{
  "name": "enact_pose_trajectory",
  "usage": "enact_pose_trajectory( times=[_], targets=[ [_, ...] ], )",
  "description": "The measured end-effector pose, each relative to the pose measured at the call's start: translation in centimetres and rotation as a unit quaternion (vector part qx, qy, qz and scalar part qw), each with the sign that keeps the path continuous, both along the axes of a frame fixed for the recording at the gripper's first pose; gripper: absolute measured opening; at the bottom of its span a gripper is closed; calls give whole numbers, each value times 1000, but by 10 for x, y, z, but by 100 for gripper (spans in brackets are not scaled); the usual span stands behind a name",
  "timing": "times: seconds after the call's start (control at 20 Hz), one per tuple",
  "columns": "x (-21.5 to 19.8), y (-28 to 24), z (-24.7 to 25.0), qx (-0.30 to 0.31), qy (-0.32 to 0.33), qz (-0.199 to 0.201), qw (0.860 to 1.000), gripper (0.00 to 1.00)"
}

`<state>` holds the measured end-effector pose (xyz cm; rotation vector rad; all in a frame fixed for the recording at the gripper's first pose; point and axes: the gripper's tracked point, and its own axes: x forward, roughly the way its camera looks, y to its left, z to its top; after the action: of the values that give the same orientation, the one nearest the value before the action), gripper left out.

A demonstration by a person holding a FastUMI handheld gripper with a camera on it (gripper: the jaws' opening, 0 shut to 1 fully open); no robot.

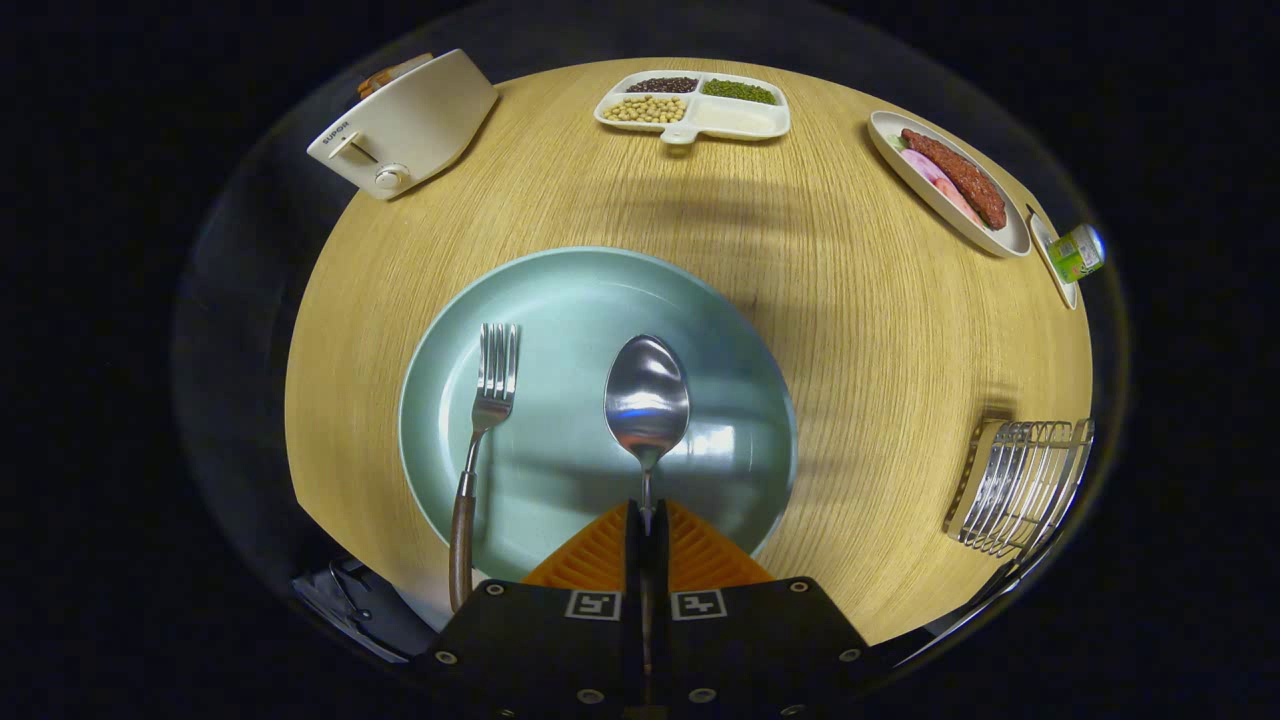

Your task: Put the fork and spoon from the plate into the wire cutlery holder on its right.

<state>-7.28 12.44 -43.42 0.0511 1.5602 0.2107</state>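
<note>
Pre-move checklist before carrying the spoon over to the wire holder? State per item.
1. Grip: gripper jaws closed on the handle of the shiny metal spoon - ok.
2. Spoon lifted off the round pale-green plate: bowl sits over the plate, height unclear - cannot tell.
3. Wood-handled metal fork out of the way: lies on the plate beside the spoon, apart from it - ok.
4. Silver wire cutlery holder located: stands on the round wooden table, to the plate's right - ok.
5. Path from plate to holder: bare tabletop between them - ok.
6. Holder's slots free: its inside is too small to see - cannot tell.
</note>
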Motion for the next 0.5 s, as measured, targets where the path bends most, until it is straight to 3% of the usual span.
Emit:
enact_pose_trajectory(
  times=[0.5],
  targets=[
    [22, -13, 37, 41, -68, -65, 995, 4]
  ],
)
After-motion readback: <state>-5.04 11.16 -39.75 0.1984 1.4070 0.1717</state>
